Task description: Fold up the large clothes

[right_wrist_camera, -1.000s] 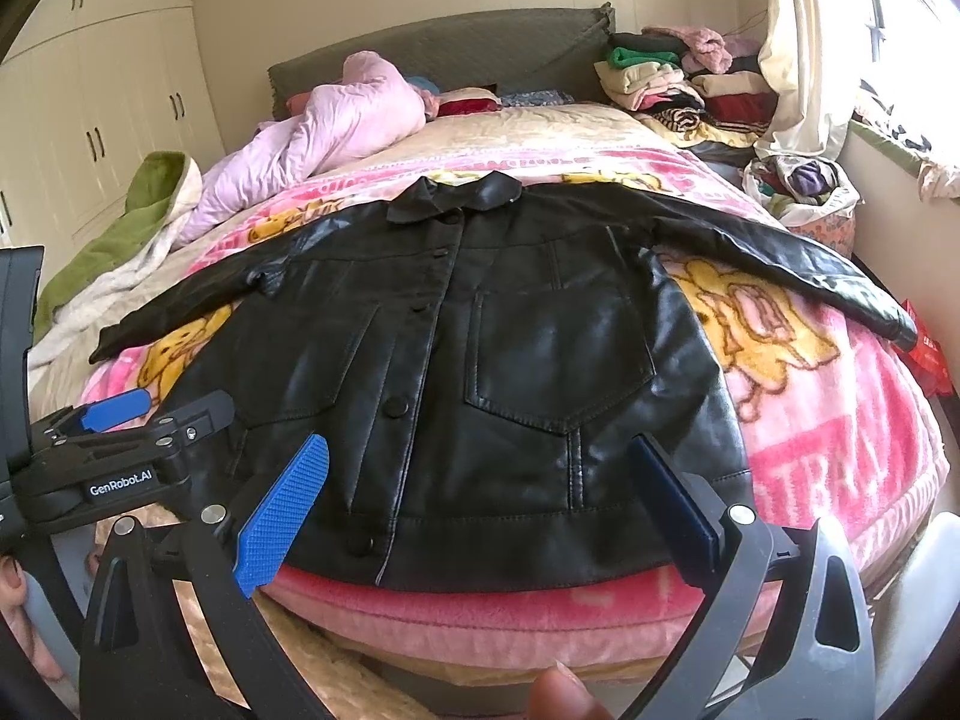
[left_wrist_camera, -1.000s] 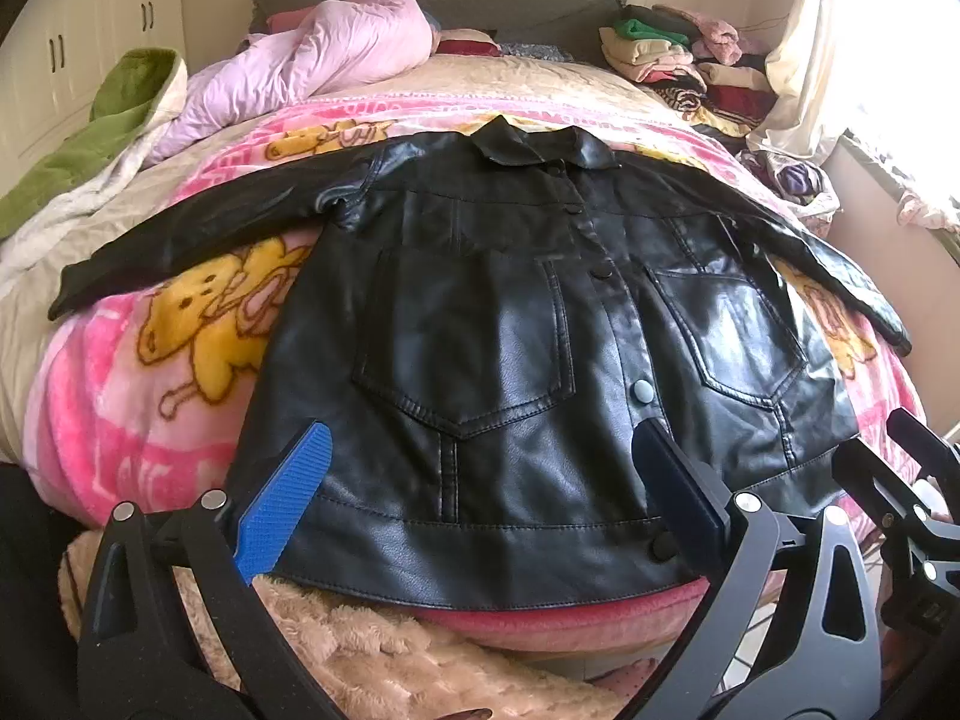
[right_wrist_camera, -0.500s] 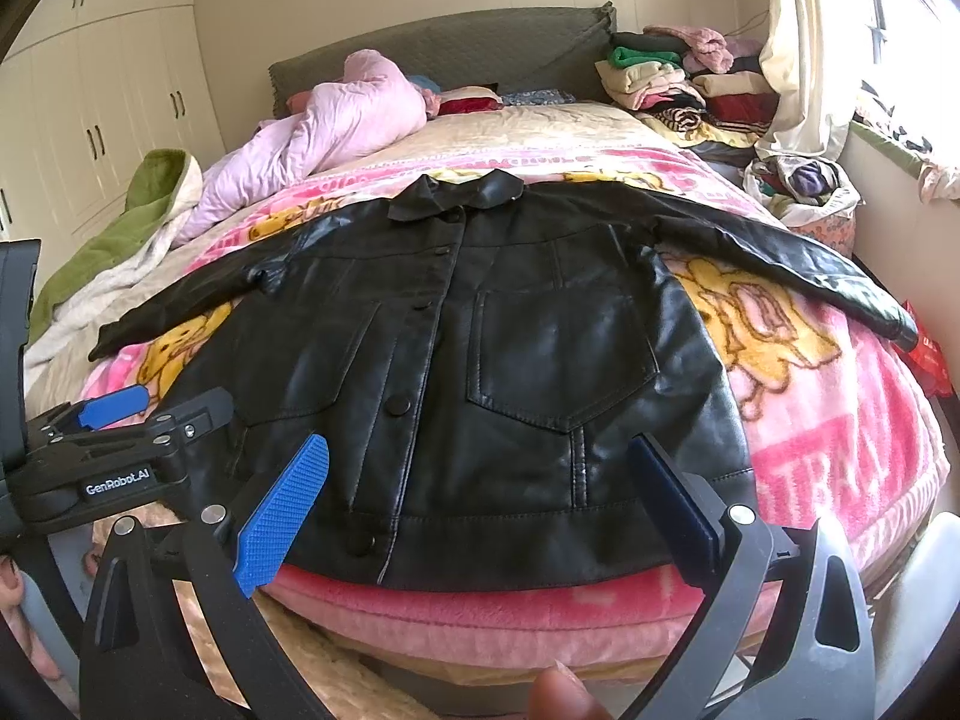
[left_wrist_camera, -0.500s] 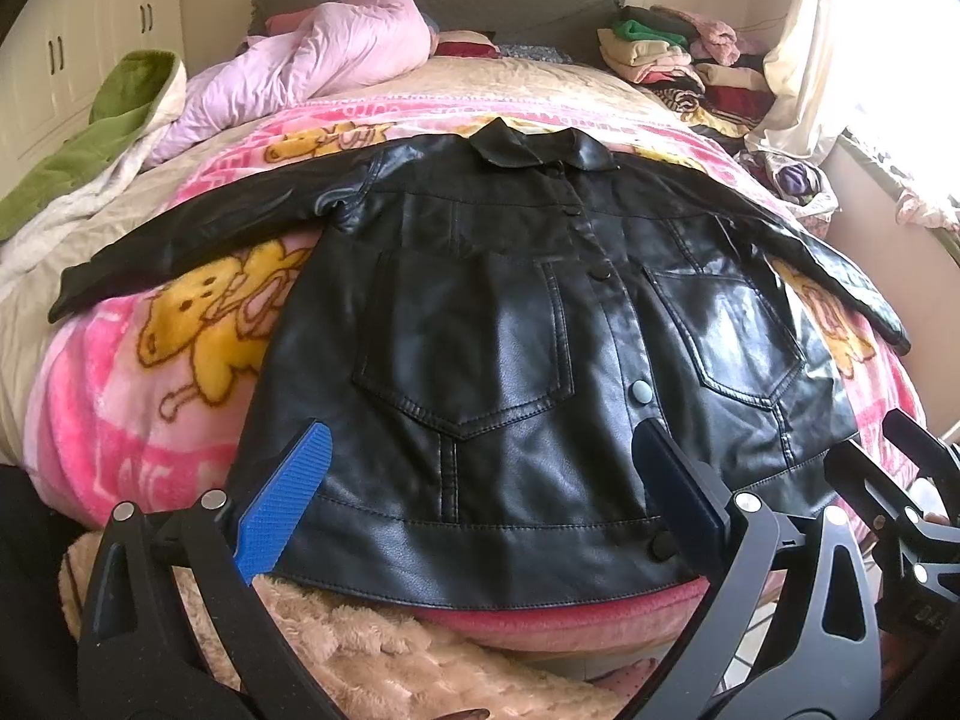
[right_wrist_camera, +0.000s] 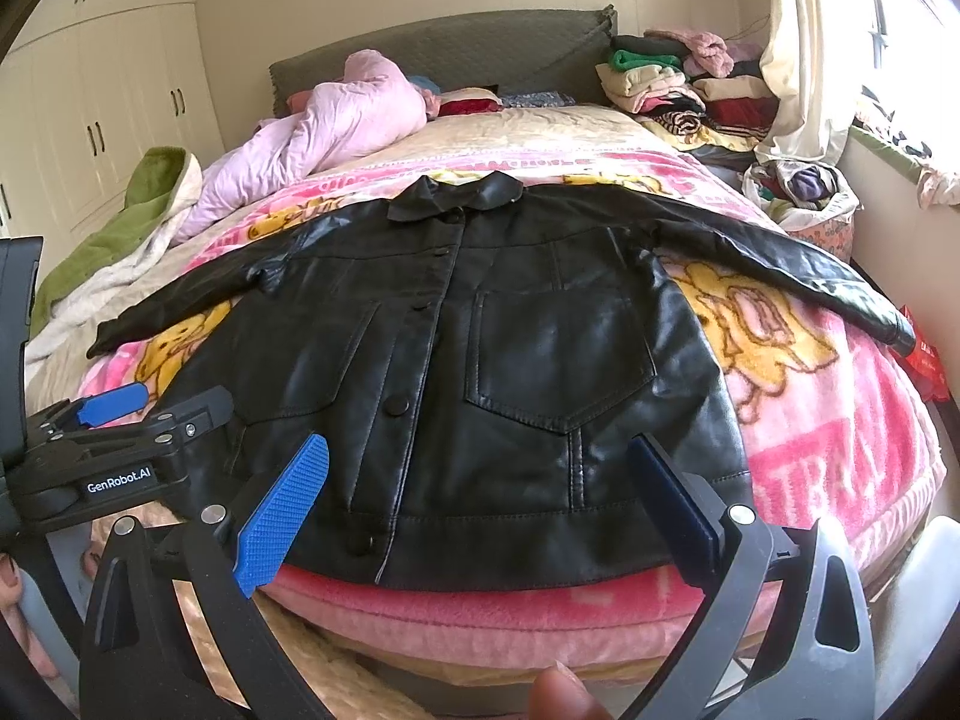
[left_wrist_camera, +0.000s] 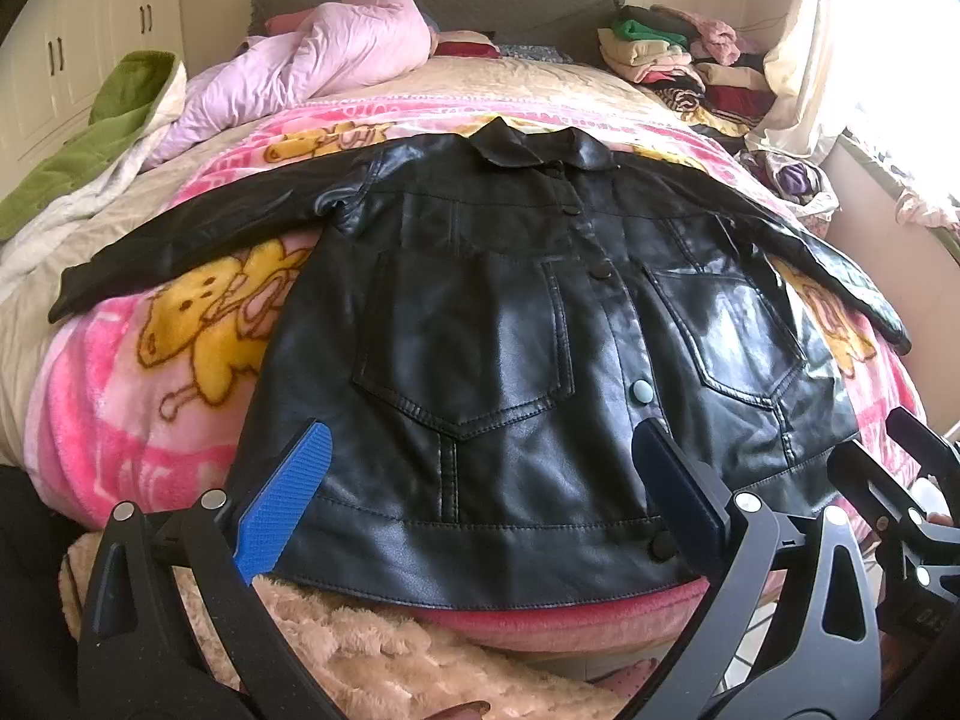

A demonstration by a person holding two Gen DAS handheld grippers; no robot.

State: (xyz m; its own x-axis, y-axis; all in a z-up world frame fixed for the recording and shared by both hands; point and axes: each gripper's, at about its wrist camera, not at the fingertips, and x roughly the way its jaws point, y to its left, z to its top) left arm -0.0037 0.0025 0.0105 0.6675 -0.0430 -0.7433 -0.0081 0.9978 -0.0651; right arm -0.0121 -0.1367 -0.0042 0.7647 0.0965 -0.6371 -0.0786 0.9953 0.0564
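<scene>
No movement noted since earlier frame. Jacket (left_wrist_camera: 480, 360) laid flat ahead of left gripper (left_wrist_camera: 480, 504) and right gripper (right_wrist_camera: 474, 504), both released, empty. Folding not begun; sleeve to be grasped next.

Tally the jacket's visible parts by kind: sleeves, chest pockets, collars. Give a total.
Black jacket, spread flat on the pink blanket:
Sleeves: 2
Chest pockets: 2
Collars: 1
Total: 5

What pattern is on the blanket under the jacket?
Pink blanket with yellow cartoon bears, clearest in the right wrist view.
</scene>
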